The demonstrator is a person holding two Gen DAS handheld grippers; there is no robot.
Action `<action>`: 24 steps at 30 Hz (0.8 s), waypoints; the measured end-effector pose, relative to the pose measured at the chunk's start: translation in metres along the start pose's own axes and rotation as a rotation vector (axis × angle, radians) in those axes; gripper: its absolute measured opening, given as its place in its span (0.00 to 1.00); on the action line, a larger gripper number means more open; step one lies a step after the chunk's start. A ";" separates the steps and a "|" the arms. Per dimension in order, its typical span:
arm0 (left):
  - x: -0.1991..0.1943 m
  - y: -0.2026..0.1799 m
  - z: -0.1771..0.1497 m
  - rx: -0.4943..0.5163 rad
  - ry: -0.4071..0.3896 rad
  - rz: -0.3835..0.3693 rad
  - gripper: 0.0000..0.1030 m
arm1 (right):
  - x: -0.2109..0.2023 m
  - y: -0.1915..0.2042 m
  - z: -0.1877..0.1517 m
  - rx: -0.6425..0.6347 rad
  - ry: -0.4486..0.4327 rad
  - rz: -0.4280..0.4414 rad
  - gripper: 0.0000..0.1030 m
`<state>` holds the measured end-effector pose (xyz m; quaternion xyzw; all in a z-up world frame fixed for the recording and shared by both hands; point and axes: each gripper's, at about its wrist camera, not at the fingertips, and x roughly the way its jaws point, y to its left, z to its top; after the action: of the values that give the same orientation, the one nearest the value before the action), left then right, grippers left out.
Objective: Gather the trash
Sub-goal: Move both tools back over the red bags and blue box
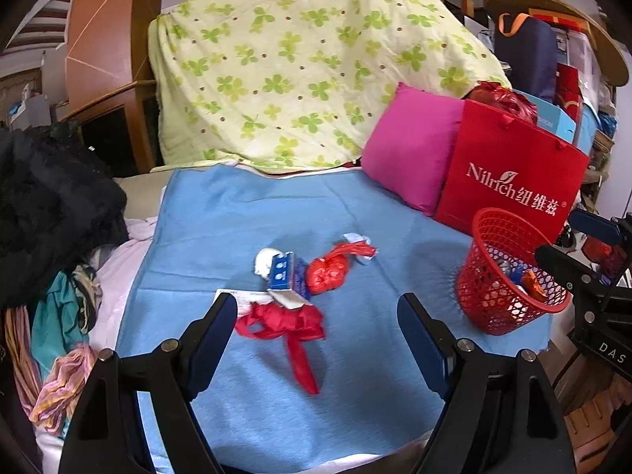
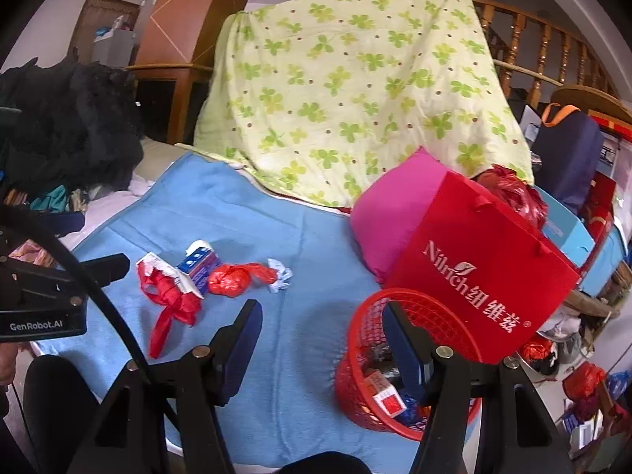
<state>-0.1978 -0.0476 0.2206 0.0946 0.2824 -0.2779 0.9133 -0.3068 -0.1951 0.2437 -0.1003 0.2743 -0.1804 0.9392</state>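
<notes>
Both grippers are hovering over a blue cloth [image 1: 237,217] spread on a cluttered bed. The left gripper [image 1: 318,308] has its jaws spread wide with nothing between them, just cloth and trash showing through the gap. The right gripper [image 2: 320,312] is about half open and also empty; its right finger [image 2: 403,351] sits in front of the basket's near wall, but I can't tell if it's actually touching it.

The trash is a small pile near the middle of the cloth: a red ribbon [image 1: 292,331] nearest the left gripper, with a tail trailing toward the camera, a torn blue box [image 1: 286,276] just behind it, a white wad [image 1: 264,260] touching the box on its left, and a knotted red bag [image 1: 328,272] right beside the box. A small white and blue wrapper [image 1: 361,243] lies at the tied end of that bag.

The red basket [image 1: 489,304] stands at the right edge of the cloth, well apart from the pile, upright, with a few bits already inside, including a red and white packet [image 2: 389,401]. Behind it stands a red paper bag [image 1: 509,181] next to a pink pillow [image 1: 410,150], and behind those a clover-print quilt [image 1: 300,63]. Dark clothes [image 1: 51,197] are heaped on the left
</notes>
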 end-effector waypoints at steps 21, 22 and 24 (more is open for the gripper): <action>0.001 0.020 -0.014 -0.028 0.017 0.020 0.81 | 0.007 0.033 0.002 -0.044 0.015 0.037 0.65; 0.002 0.020 -0.015 -0.029 0.019 0.020 0.81 | 0.007 0.034 0.002 -0.045 0.015 0.038 0.65; 0.004 0.023 -0.017 -0.033 0.025 0.024 0.81 | 0.009 0.035 0.002 -0.047 0.017 0.043 0.65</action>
<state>-0.1898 -0.0254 0.2047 0.0862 0.2972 -0.2611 0.9144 -0.2890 -0.1666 0.2309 -0.1148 0.2884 -0.1546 0.9380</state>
